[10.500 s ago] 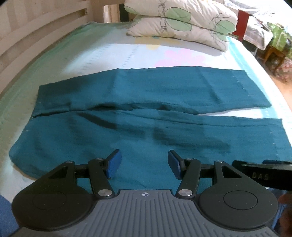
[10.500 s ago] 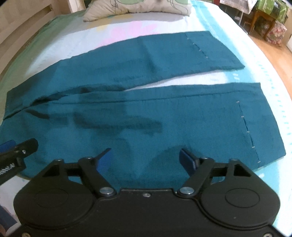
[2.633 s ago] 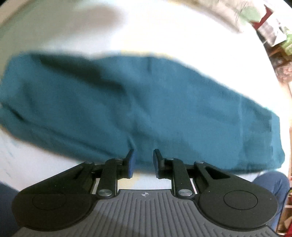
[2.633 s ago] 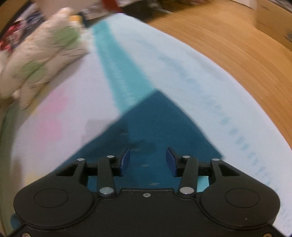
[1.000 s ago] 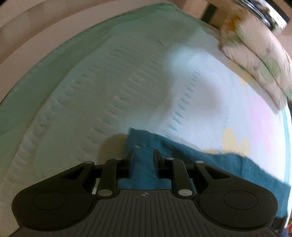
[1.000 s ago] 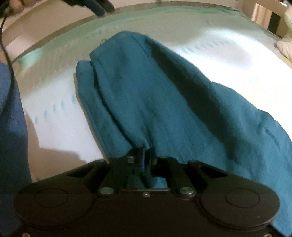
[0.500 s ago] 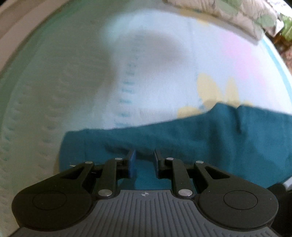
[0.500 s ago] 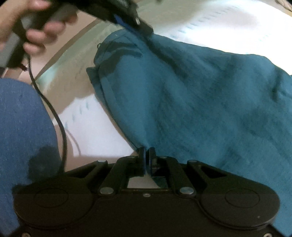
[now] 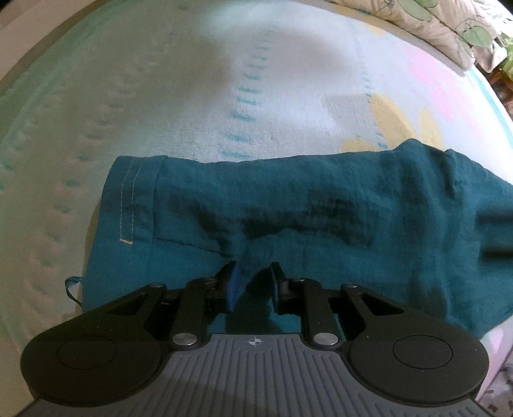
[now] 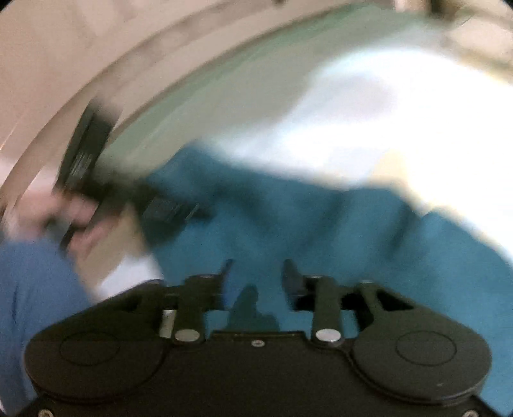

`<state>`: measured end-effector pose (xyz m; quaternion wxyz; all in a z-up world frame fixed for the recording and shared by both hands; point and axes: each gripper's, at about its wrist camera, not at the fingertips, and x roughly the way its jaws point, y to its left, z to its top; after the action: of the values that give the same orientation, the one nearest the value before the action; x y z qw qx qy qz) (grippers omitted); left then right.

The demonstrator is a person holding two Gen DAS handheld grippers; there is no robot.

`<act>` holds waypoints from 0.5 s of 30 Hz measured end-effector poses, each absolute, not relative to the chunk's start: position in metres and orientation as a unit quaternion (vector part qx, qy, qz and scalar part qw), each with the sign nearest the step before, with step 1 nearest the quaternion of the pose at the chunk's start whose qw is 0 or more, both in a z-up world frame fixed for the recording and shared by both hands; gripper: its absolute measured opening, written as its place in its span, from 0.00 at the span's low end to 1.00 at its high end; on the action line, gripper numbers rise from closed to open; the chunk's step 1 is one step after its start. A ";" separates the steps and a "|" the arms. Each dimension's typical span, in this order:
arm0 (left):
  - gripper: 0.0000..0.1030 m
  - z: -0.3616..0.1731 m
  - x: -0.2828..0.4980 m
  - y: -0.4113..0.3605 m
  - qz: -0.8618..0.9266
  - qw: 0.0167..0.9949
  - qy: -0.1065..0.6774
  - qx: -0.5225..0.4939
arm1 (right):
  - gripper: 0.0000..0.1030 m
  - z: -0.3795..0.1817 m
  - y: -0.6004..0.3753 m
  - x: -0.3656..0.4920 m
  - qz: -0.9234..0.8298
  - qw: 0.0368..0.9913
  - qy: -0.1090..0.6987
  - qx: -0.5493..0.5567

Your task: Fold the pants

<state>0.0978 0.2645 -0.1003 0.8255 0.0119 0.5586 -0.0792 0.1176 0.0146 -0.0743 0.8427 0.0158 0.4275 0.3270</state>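
Pinching a small ridge of teal cloth between their blue pads, the left tongs (image 9: 253, 284) stand narrow and closed on the pants (image 9: 320, 208), and the puckers running out from the pinch suggest the fabric is held taut there so the top layer can be set down square. The right tongs (image 10: 256, 276) have just been opening; they now stand about half apart with only a loose peak of cloth rising in the gap, no pad pressing on it as far as the blurred view allows, which reads as a release after carrying the far end of the garment over. The pants lie doubled on the bed (image 9: 192, 96), near its close edge in the left view, with a stitched hem (image 9: 131, 199) at the left end lying over the layer beneath, so the lengthwise fold looks done and the ends brought together. A loose thread loop (image 9: 72, 285) trails at the near left corner of the cloth. In the right view a hand (image 10: 73, 218), smeared by motion, grips the other tool at the left, over the cloth's edge. Beyond the pants the pale quilted bed runs to leaf-printed pillows (image 9: 449, 29) at its far right corner.
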 end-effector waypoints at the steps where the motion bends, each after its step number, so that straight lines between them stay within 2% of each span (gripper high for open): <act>1: 0.20 -0.100 0.095 0.263 -0.079 0.827 0.556 0.018 | 0.58 -0.072 0.008 0.129 0.311 0.850 0.425 0.025; 4: 0.20 -0.099 0.091 0.259 -0.081 0.829 0.553 0.031 | 0.58 -0.077 -0.003 0.162 0.278 0.855 0.434 0.047; 8: 0.20 -0.099 0.093 0.263 -0.082 0.827 0.556 0.019 | 0.58 -0.095 0.001 0.194 0.239 0.866 0.439 0.008; 14: 0.19 -0.101 0.096 0.268 -0.082 0.827 0.557 -0.001 | 0.58 -0.130 0.004 0.221 0.252 0.836 0.487 0.008; 15: 0.19 -0.101 0.096 0.268 -0.082 0.827 0.556 -0.001 | 0.50 -0.131 0.005 0.221 0.257 0.837 0.483 0.010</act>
<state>0.0958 0.2679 -0.1014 0.8270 -0.0013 0.5560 -0.0824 0.2212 0.0055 -0.1311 0.8371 0.0105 0.4829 0.2570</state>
